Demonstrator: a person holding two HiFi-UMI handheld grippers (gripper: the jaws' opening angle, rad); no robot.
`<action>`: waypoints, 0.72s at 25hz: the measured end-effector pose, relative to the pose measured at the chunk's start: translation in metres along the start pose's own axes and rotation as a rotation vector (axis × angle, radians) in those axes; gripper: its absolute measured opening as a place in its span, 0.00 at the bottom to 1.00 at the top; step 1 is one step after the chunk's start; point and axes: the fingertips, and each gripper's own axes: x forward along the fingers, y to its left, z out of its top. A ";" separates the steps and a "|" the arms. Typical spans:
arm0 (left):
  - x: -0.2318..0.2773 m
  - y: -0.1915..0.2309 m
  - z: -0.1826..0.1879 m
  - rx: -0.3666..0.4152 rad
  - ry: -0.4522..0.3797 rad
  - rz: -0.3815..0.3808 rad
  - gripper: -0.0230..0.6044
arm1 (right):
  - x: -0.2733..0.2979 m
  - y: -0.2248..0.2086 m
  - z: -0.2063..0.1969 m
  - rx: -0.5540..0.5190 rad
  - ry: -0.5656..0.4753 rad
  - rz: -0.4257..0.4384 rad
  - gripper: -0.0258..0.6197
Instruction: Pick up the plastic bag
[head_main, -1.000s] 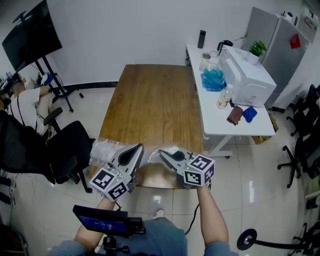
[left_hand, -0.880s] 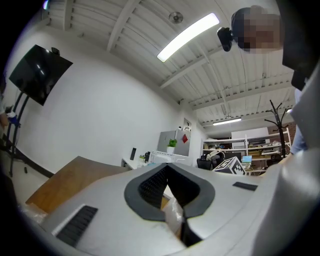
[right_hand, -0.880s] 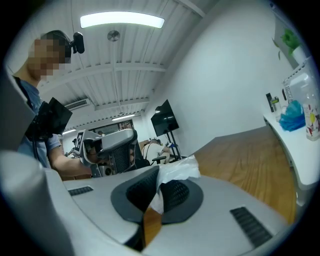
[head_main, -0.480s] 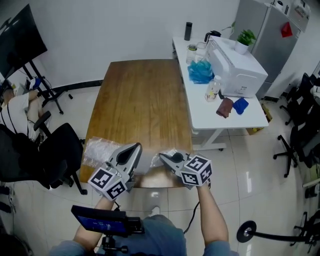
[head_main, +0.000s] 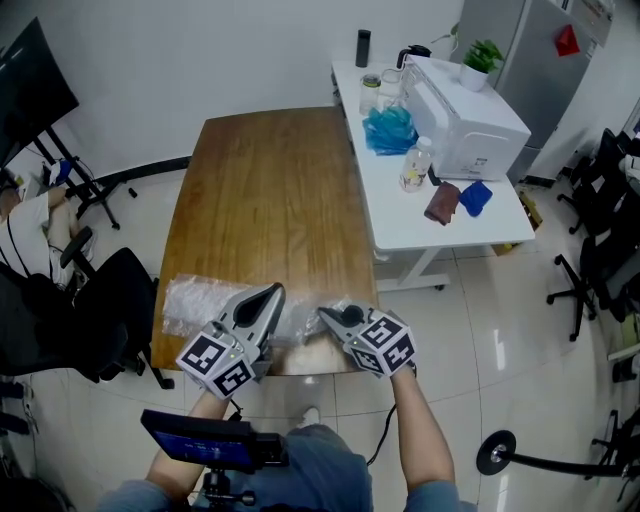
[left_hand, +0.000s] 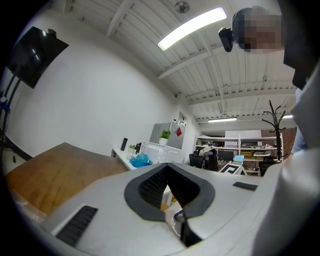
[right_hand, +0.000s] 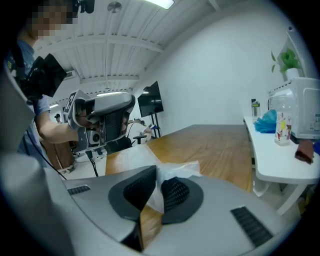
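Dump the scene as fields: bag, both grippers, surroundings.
bag: clear plastic, crumpled, lying at near edge of table
left gripper: over bag, tongs together; grip on bag unclear
right gripper: at bag's right end, film pinched between tongs, which have just been opening slightly
desk: white, right of table, cluttered
status: bag not lifted

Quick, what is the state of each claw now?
Left claw: closed, nothing seen gripped.
Right claw: pinching the clear plastic bag, jaws just been opening slightly.
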 end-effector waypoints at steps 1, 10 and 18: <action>0.001 0.000 -0.001 0.000 0.003 -0.001 0.04 | 0.000 -0.002 -0.002 0.001 -0.003 -0.015 0.09; 0.008 -0.004 -0.006 0.010 0.020 -0.009 0.04 | -0.003 -0.017 -0.012 0.000 -0.004 -0.125 0.30; 0.004 -0.007 -0.007 0.026 0.029 -0.020 0.04 | -0.021 -0.043 -0.007 -0.012 -0.038 -0.322 0.56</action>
